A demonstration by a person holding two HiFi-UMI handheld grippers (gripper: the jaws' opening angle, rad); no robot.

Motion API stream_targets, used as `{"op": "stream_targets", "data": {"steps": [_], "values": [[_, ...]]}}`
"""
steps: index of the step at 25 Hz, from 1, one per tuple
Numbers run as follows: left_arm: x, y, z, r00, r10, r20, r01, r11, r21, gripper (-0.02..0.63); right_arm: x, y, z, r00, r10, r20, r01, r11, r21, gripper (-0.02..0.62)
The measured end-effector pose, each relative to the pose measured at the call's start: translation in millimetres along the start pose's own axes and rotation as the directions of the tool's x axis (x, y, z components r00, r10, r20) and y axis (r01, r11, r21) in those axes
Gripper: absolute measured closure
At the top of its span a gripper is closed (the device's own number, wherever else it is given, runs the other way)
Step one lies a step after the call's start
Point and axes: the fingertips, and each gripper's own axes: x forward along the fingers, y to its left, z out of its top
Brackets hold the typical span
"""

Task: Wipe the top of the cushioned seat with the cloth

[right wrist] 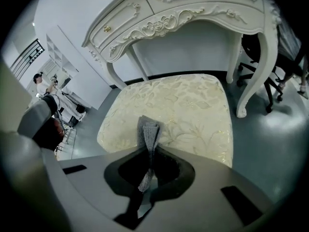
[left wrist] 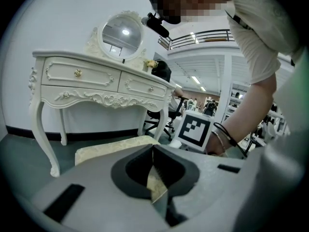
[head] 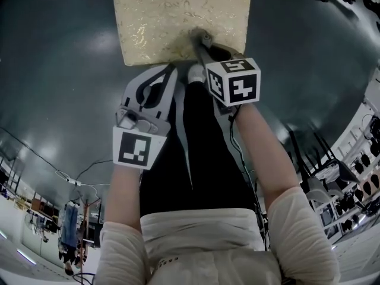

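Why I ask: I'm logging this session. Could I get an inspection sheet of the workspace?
Surface: cushioned seat, cream floral top, bare apart from the cloth.
Job's things: grey cloth, its tip over the seat's near edge.
Clutter: nothing seen.
Grippers: right gripper shut on the cloth; left gripper shut, empty.
Cables: thin black cable along the right forearm.
Surroundings: white dressing table behind the seat; grey floor.
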Motion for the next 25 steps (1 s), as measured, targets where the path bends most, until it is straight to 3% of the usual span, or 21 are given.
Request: {"op": "stream_targets", "data": {"steps": [14,25], "values": [[37,-47,17,0.999,-0.052,0.008,0.052,0.998,0.033,0.603,-37,-74,-18,0.999,-0.051,0.005,0.051,0.998,0.035,0.568],[40,-62,40,0.998,-0.063,0.022,0.061,0.995,0.074,0.603,-64,-115,-31,0.988,-0.155,-0.012,0.155,0.984,0.082,0.568]]}}
